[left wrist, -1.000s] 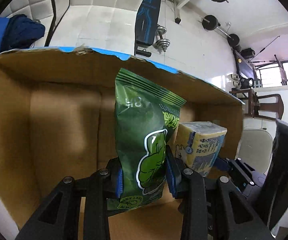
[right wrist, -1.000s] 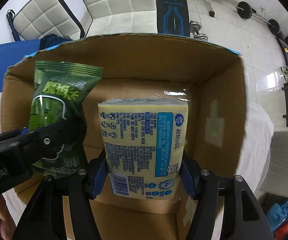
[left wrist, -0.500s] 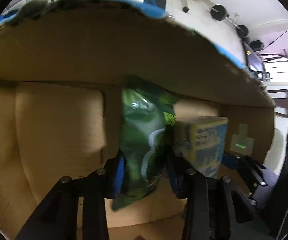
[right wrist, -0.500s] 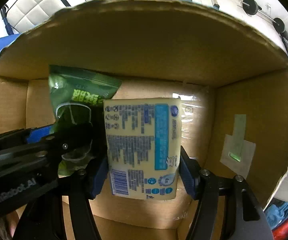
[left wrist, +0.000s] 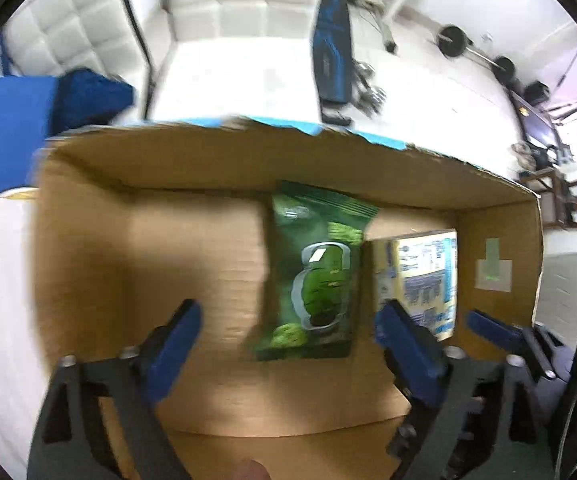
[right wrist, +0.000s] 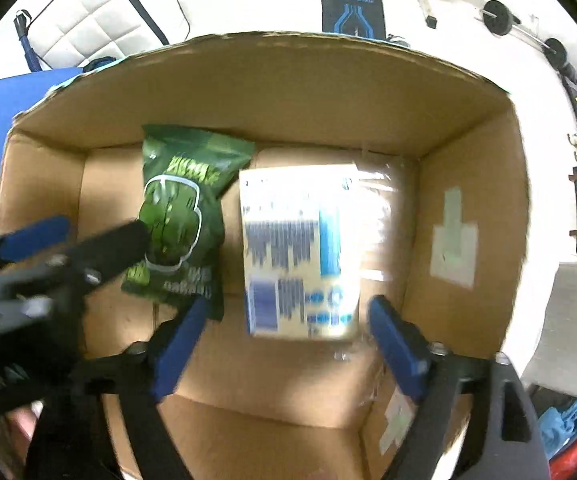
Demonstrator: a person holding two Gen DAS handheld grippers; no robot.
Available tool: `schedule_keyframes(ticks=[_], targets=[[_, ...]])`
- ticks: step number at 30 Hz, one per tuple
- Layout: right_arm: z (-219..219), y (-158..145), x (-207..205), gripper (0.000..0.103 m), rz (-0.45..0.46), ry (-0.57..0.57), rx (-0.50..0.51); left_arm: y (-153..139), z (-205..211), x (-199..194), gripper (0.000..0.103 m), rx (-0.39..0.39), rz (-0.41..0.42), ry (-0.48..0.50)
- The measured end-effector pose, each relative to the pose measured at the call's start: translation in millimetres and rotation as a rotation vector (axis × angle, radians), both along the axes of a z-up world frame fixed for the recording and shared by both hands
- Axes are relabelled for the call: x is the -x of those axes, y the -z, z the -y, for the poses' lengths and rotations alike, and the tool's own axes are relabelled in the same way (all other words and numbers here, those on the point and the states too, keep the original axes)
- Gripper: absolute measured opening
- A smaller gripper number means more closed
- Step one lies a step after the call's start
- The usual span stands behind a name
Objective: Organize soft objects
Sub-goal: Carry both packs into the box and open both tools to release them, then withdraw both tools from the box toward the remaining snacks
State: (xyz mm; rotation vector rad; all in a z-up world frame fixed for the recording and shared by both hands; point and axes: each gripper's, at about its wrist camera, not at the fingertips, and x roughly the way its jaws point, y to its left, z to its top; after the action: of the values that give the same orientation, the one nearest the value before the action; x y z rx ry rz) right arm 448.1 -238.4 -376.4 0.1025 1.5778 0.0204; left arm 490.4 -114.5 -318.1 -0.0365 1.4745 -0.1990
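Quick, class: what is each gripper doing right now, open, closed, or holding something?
Left gripper: open, holding nothing.
Right gripper: open, holding nothing.

Motion smears the print on the yellow plastic-wrapped tissue pack (right wrist: 300,252); the black left gripper arm (right wrist: 68,264), at nine o'clock, covers the green foil snack bag's (right wrist: 184,216) lower corner.

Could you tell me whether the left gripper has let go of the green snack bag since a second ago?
Yes. The left gripper has opened and drawn back; the green snack bag now lies free inside the cardboard box.
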Motion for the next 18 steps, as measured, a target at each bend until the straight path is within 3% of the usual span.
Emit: schedule_keyframes(ticks=[1, 6, 18], targets=[[-1, -4, 6, 0.102, 0.008, 0.003, -0.004, -7, -1, 6, 0.101, -0.009, 0.026, -0.013], [-4, -29, 45, 0.103, 0.043, 0.004, -0.015, -33, -23, 30, 0.102, 0.014, 0.116, -0.075], [9, -113, 122, 0.103, 0.232, 0.019, 0.054, -106, -18, 114, 0.102, -0.046, 0.285, 0.008]])
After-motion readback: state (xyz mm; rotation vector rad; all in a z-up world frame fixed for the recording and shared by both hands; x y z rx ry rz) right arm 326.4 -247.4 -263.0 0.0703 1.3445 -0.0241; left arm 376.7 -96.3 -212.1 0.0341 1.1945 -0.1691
